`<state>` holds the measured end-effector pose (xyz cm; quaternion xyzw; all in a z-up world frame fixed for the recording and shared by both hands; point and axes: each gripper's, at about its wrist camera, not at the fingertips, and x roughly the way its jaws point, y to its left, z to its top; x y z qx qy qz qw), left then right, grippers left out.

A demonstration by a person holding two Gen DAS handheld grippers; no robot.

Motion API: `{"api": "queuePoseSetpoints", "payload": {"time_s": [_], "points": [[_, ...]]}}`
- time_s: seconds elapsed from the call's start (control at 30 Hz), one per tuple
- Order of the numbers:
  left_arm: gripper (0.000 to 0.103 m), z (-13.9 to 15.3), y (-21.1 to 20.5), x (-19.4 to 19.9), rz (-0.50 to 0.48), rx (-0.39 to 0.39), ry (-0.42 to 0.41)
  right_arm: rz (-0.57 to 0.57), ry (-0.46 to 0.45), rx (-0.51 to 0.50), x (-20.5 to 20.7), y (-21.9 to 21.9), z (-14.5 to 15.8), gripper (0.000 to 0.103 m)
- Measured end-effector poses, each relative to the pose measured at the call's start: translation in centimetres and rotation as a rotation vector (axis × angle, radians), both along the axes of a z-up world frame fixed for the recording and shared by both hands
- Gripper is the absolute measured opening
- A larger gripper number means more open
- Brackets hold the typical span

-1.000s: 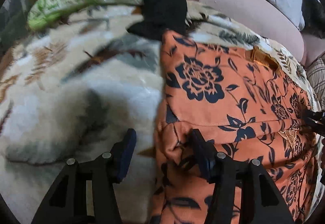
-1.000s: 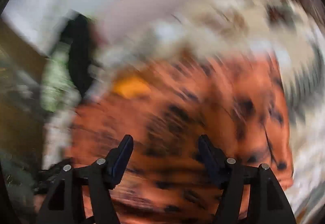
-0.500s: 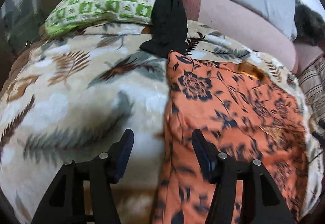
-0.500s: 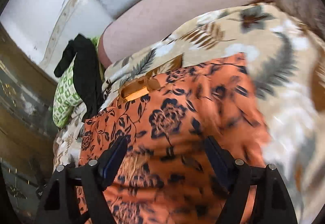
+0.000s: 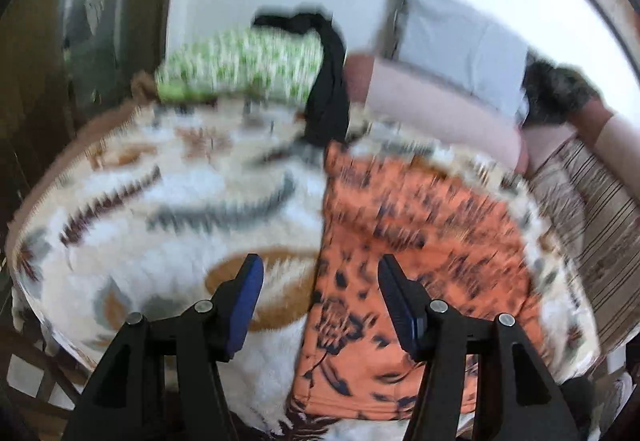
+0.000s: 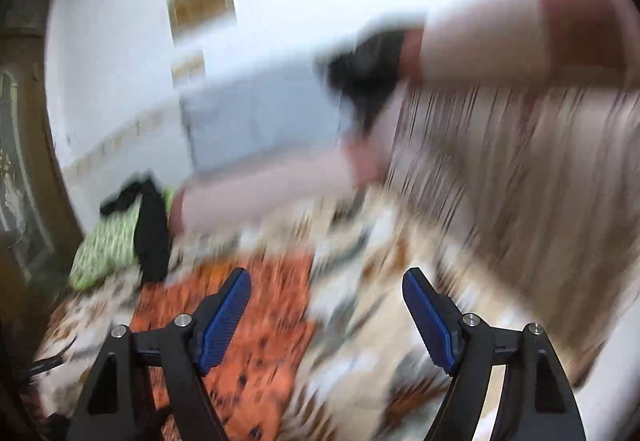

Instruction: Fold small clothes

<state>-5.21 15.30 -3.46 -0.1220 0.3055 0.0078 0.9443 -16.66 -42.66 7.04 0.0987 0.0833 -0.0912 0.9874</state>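
Observation:
An orange garment with a dark flower print lies flat and folded on a leaf-patterned blanket. My left gripper hangs open above its near left edge, with nothing between the blue pads. In the right wrist view the same orange garment is low on the left, blurred. My right gripper stands wide open, pointing nearly level over the blanket, away from the cloth and holding nothing.
A black garment drapes over a green checked pillow at the bed's far end. A pink bolster and grey pillow lie behind. A striped cushion is at the right. Dark wooden furniture stands left.
Both grippers have pulled back and up from the orange garment, which now lies smaller and farther below. The right gripper opened wider and tipped up toward the wall and pillows.

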Motion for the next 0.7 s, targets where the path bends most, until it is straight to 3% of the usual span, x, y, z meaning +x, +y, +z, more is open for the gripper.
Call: {"api": "queuePoseSetpoints", "payload": {"time_s": [0.13, 0.17, 0.2, 0.3, 0.37, 0.43, 0.53, 0.7], "points": [[0.08, 5.5, -0.5, -2.9, 0.001, -0.017, -0.183, -0.025, -0.222, -0.082, -5.4, 1.9, 5.5, 0.085], [0.083, 5.9, -0.7, -3.0, 0.003, -0.024, -0.193, 0.003, -0.232, -0.074, -5.8, 2.6, 6.0, 0.095], [0.083, 5.9, -0.8, -3.0, 0.01, -0.034, -0.192, 0.027, -0.21, -0.068, -5.6, 3.3, 5.9, 0.098], [0.083, 3.4, -1.4, -2.1, 0.023, -0.046, -0.096, 0.163, 0.012, -0.05, -1.8, 7.2, 1.7, 0.1], [0.083, 0.4, -1.9, -1.4, 0.028, -0.052, -0.02, 0.282, 0.28, -0.072, 2.4, 11.3, -5.0, 0.098], [0.083, -3.5, -2.7, -0.8, 0.015, -0.051, 0.078, 0.355, 0.462, -0.128, 5.0, 14.7, -11.4, 0.095], [0.082, -7.3, -3.4, -0.2, 0.007, -0.058, 0.184, 0.403, 0.625, -0.176, 7.5, 17.8, -18.1, 0.077], [0.083, -10.5, -3.7, -0.2, 0.003, -0.085, 0.258, 0.379, 0.732, -0.19, 11.4, 17.4, -21.8, 0.073]]}}
